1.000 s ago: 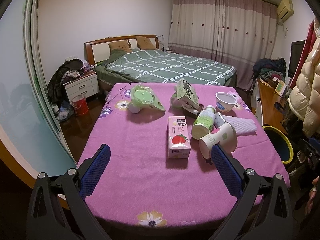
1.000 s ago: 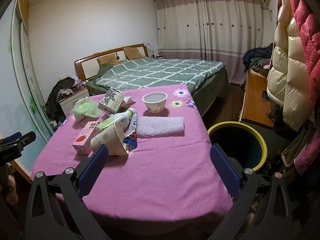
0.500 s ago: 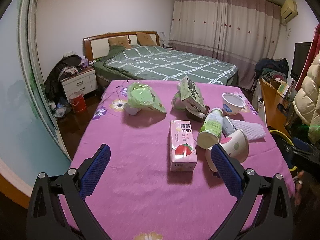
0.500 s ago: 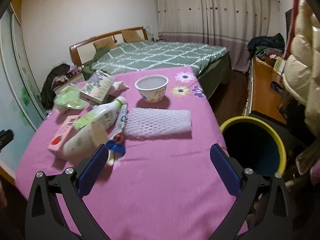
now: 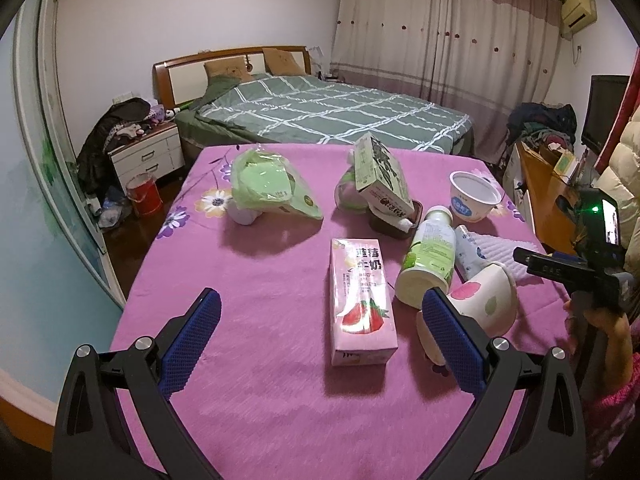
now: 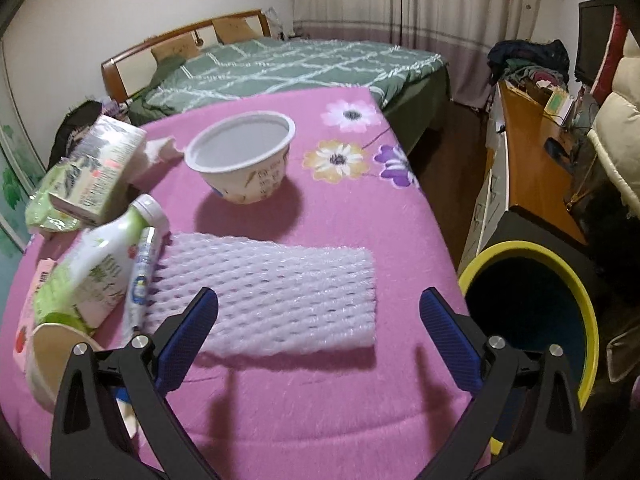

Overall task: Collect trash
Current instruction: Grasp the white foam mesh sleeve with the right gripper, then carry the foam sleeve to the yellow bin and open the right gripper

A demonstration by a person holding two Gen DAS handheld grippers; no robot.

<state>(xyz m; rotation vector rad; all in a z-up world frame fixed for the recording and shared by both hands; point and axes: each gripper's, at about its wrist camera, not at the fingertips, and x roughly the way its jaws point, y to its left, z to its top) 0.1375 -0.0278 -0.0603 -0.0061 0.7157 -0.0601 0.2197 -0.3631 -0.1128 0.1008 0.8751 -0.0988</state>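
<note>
Trash lies on a purple tablecloth (image 5: 260,280). My left gripper (image 5: 320,332) is open and empty, hovering just in front of a pink strawberry milk carton (image 5: 362,300). A green-white bottle (image 5: 428,260), a tipped paper cup (image 5: 480,304), a white bowl (image 5: 474,196), a green bag (image 5: 264,184) and a tilted box (image 5: 382,172) lie beyond. My right gripper (image 6: 318,336) is open and empty, low over a white foam net (image 6: 272,296). The yellow-rimmed bin (image 6: 536,300) stands at the table's right edge. The bowl (image 6: 244,160) and bottle (image 6: 100,268) also show there.
A bed (image 5: 328,116) stands behind the table, a nightstand (image 5: 146,156) and red bucket (image 5: 144,198) to the left. A wooden desk (image 6: 532,164) with clutter runs along the right. The right gripper's body (image 5: 588,256) and the hand holding it show at the right edge.
Both grippers have moved forward and lower over the table. The left one has closed in on the milk carton, the right one on the foam net. Nothing has been gripped.
</note>
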